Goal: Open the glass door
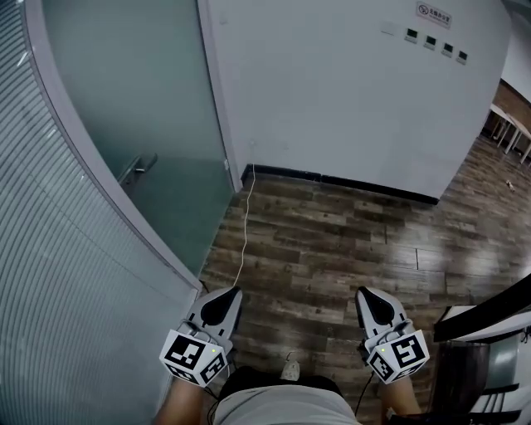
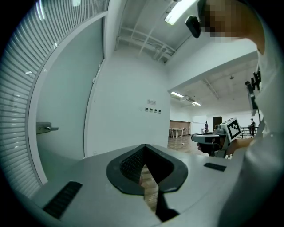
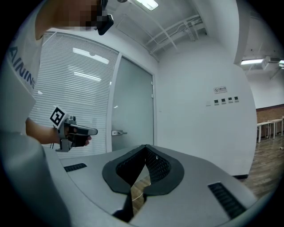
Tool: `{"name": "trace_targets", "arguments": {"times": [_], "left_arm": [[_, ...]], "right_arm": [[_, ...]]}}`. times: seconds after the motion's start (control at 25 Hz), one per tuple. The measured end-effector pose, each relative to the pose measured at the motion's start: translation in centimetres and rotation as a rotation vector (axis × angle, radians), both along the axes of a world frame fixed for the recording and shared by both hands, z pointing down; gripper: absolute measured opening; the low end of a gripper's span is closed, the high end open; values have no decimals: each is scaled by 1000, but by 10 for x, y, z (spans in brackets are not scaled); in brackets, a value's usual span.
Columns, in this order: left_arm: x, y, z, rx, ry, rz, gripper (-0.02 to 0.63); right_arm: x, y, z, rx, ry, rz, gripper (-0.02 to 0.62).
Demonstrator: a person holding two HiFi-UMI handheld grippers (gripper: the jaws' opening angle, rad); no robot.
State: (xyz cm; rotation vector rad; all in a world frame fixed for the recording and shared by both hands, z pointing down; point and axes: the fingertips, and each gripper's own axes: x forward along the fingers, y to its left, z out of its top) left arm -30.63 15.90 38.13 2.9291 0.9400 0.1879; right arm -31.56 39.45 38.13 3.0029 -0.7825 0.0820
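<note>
Glass door (image 1: pixel 141 124): frosted, shut, upper left, well apart from both grippers; lever handle (image 1: pixel 137 168) on it.
Left hand-held gripper (image 1: pixel 221 305): jaws together, holding nothing.
Right hand-held gripper (image 1: pixel 373 305): same.
In the way: white cable (image 1: pixel 246 224) trailing over the wood floor (image 1: pixel 348 249).
Flank: ribbed partition (image 1: pixel 50 274), left.

An office hall with a glass door.
A milky glass door (image 1: pixel 141 116) with a metal handle (image 1: pixel 137 168) stands on the left, next to a striped glass wall (image 1: pixel 50 282). The far wall (image 1: pixel 332 91) is plain white, with a small sign (image 1: pixel 434 13) and a row of switches (image 1: pixel 436 43) up high. The floor (image 1: pixel 332 241) is dark wood. Far off on the right stand white tables (image 1: pixel 508 124). Long lamps (image 2: pixel 179 11) and bare pipes (image 2: pixel 142 42) run along the ceiling (image 2: pixel 128 17).
</note>
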Motion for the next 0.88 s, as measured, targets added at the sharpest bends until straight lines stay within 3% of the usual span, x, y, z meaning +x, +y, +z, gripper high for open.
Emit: {"name": "trace_targets", "arguments": {"times": [0.52,0.88], "left_arm": [[69,24,17,0,-29,7,0],[143,17,19,-27,-18,2,0]], "right_arm": [[69,17,22,15,-32,-14,2],[142,6,18,-14,-25,-27,2]]}}
